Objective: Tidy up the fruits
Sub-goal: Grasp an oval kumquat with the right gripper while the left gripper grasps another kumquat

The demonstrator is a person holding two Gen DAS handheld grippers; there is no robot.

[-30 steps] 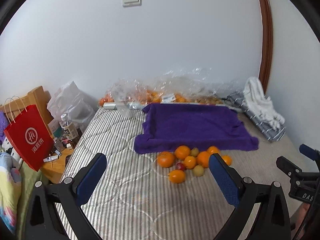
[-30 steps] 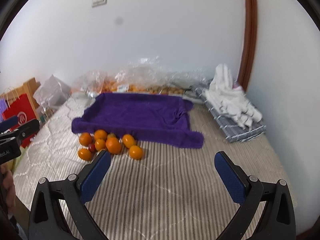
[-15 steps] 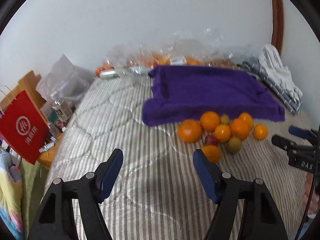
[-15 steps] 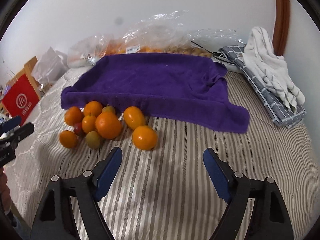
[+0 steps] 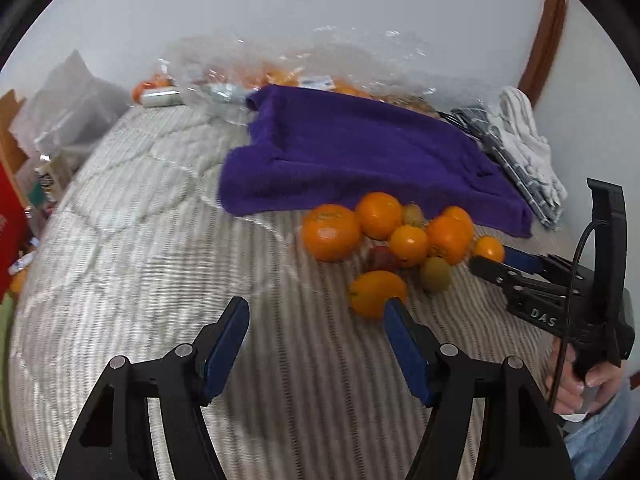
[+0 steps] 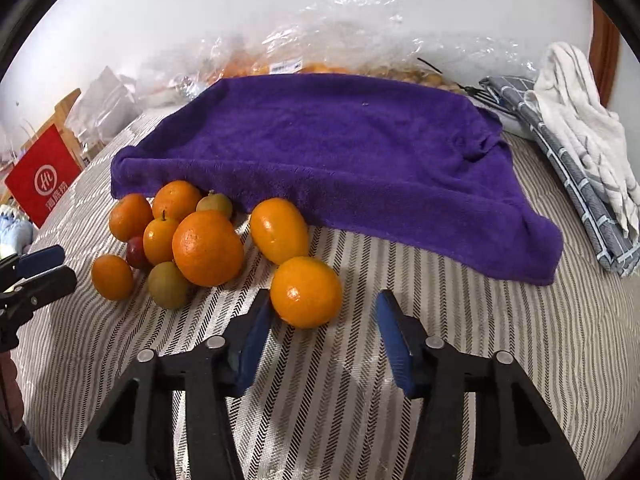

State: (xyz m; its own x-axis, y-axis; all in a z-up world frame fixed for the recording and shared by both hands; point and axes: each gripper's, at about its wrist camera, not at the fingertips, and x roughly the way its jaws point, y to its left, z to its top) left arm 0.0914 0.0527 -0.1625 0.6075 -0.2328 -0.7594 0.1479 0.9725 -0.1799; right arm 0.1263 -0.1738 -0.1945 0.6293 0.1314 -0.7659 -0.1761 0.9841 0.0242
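Orange fruit fills far more of both views than it did a second ago: we have brought both tools down and in toward the pile of fruits, which lies on the striped mattress just in front of the near edge of the purple towel. A second ago the pile sat small and well ahead of us, with the wall switch in sight; now the wall is mostly out of frame and the mattress stripes are close.

Our right tool had its blue pads spread wide; its jaws are closing now, and the nearest mandarin sits at the tips, just beside the left pad, with a clear gap to the right pad. It grips nothing yet.

Our left tool has also narrowed from its widest spread and its jaws are closing. Only bare mattress lies between its pads; the nearest orange fruit is just beyond the right fingertip, not held.

From the left view, the right tool reaches in from the right with a hand on its grip. A red paper bag stands at far left.
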